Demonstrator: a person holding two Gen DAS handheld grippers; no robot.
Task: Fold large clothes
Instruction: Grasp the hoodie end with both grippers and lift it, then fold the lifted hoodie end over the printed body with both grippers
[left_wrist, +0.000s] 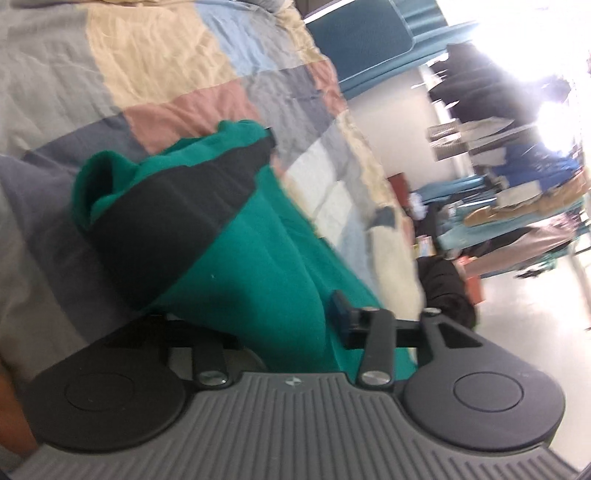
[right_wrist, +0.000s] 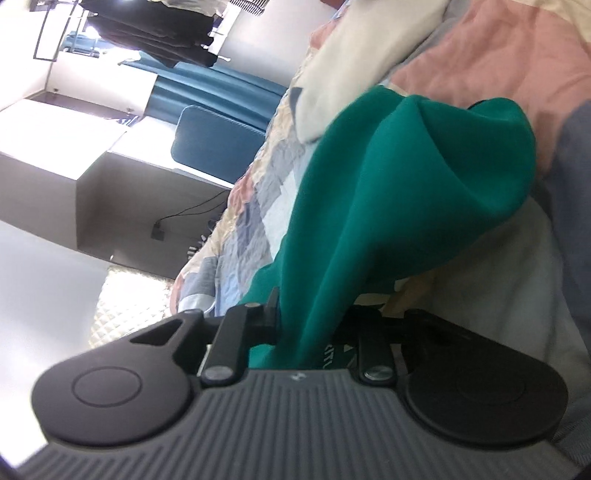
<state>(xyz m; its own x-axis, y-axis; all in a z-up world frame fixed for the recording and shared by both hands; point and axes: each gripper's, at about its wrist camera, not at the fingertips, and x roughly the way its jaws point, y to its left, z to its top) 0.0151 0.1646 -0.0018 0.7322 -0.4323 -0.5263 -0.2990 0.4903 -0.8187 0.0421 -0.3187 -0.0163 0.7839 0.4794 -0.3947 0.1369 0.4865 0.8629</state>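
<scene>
Green garment (left_wrist: 266, 251) hides both tongs' fingertips.

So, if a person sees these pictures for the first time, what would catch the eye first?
Most likely the green garment, bright against the pastel patchwork quilt under it, with a wide black band across it in the left wrist view. Next, both grippers: the left gripper and the right gripper each have green cloth bunched between the fingers.

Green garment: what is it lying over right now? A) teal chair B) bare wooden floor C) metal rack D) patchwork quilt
D: the green garment, pinched by both the left gripper and the right gripper, drapes over the patchwork quilt.
</scene>
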